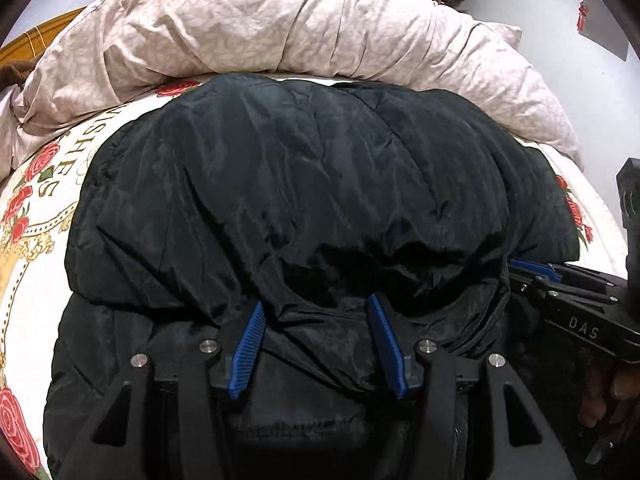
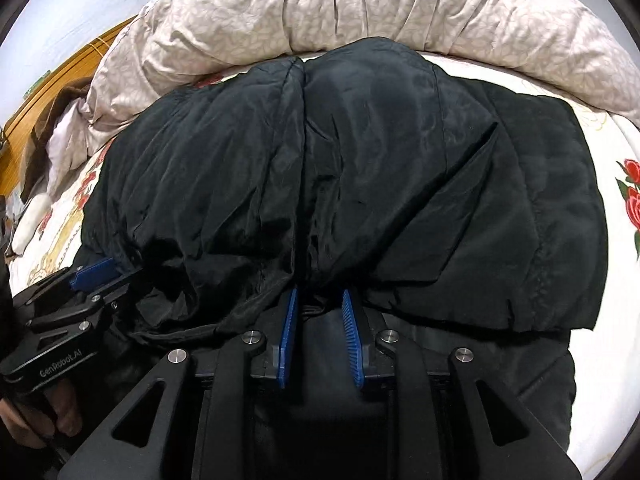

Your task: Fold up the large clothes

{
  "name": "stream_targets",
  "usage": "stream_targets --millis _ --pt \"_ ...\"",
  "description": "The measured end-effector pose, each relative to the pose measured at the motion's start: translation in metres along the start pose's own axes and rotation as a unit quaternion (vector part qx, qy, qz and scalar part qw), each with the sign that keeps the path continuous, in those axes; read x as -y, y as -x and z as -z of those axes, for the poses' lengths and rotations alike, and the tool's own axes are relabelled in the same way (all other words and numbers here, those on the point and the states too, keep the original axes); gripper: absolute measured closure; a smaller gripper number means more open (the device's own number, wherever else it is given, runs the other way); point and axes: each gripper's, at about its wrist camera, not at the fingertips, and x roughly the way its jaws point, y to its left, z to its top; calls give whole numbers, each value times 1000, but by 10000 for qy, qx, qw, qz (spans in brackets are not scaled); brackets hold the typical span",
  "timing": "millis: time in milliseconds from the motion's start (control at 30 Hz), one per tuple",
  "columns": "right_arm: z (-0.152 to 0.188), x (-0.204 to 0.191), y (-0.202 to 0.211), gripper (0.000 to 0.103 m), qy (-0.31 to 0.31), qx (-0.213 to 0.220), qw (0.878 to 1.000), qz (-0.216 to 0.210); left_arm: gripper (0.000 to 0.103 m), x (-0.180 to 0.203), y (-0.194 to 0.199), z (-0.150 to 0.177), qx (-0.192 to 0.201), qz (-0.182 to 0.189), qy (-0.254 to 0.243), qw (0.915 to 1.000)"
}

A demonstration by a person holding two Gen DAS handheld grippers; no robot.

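Note:
A black padded jacket (image 1: 300, 180) (image 2: 360, 160) lies on the bed, its upper half doubled over toward me onto the lower half. My left gripper (image 1: 316, 300) sits at the near edge of that fold, left of centre. A thick bunch of the fabric fills the gap between its blue pads (image 1: 252, 344) and touches both. My right gripper (image 2: 320, 292) is at the same edge further right. Its jaws stand a little apart, with only the fold's hem at the tips and no pad pressing on it. Each gripper shows from the side in the other's view (image 1: 534, 267) (image 2: 96, 272).
A bunched beige duvet (image 1: 260, 20) (image 2: 400, 0) lies behind the jacket. The rose-patterned bedsheet (image 1: 32, 208) (image 2: 624, 240) shows on both sides. A wooden headboard (image 2: 60, 92) is at far left. A person's hands (image 1: 608, 396) (image 2: 48, 412) hold the gripper handles.

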Motion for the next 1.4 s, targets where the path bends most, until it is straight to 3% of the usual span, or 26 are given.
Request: stream_targets --millis 233,367,767,1200,1333,1400 --pt "1 -2 14 79 4 11 10000 -45 47 1 4 -3 -73 -40 69 9999" --pt "6 -4 31 65 14 111 9999 -57 47 5 16 -6 -41 -85 80 9999" --pt "42 -15 102 65 76 445 9988 -183 47 20 91 27 203 -142 -96 9996" --pt "107 -21 171 65 51 512 9984 -214 47 28 168 69 346 -154 -35 9993" --pt "130 -11 184 49 -104 475 9987 -165 47 23 185 83 399 -190 -52 9990" --pt "141 -5 187 48 -166 435 9989 -58 46 17 190 92 402 -266 -6 9988"
